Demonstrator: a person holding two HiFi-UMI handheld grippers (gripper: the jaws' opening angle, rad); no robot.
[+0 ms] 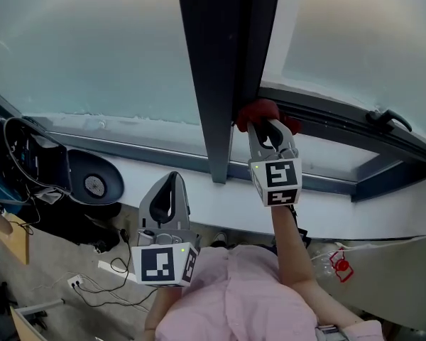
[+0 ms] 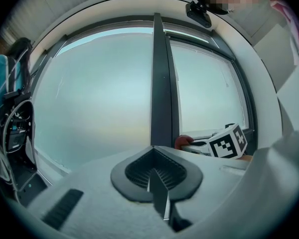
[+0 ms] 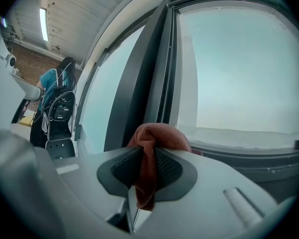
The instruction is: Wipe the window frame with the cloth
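The head camera is looking steeply down from over the person (image 1: 234,290), taking in the left gripper (image 1: 172,183), the right gripper (image 1: 270,128) and the post (image 1: 216,69) beyond their fingers (image 1: 254,141). Each gripper camera is riding close behind its own fingers and facing along them toward the post: the left from well back, the right almost against it. All three views are sharing the post and the cloth (image 3: 157,133); the left view is also catching the right gripper.

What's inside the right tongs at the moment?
A red cloth, pinched between the shut jaws of the right tongs and bunched up in front of them at the dark window frame. The frame surface under the cloth is covered, so unseen.
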